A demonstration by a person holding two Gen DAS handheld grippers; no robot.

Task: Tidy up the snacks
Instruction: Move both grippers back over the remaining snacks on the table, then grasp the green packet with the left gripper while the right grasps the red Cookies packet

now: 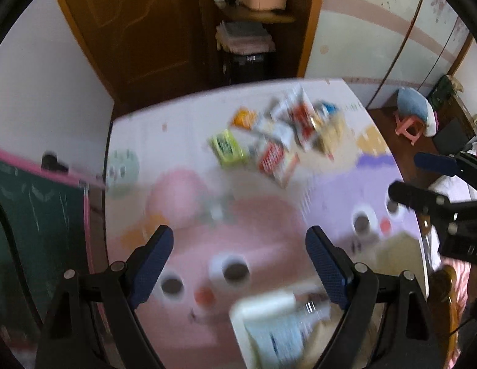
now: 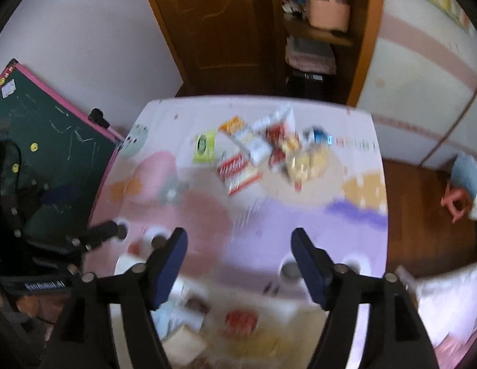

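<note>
Looking down along both tools, we see each pair of jaws standing apart with nothing between them. Our left gripper [image 1: 240, 264] hangs over the pink cartoon face printed on the desk [image 1: 176, 129] cover, at the lower middle of its frame. Our right gripper [image 2: 240, 264] hangs over the lilac part of the cover, also at the lower middle of its frame. The snacks [image 1: 281, 135] lie in a loose heap at the upper middle of both views, well apart from either pair of jaws; a yellow-green packet [image 1: 227, 147] sits at the heap's left edge and a red and white packet [image 1: 276, 160] just below the middle. Everything is smeared by blur. At the bottom of the left view a white container [image 1: 269, 304] with something pale inside shows blurred. A green chalkboard [image 2: 53, 135] with a pink frame stands at the left.
</note>
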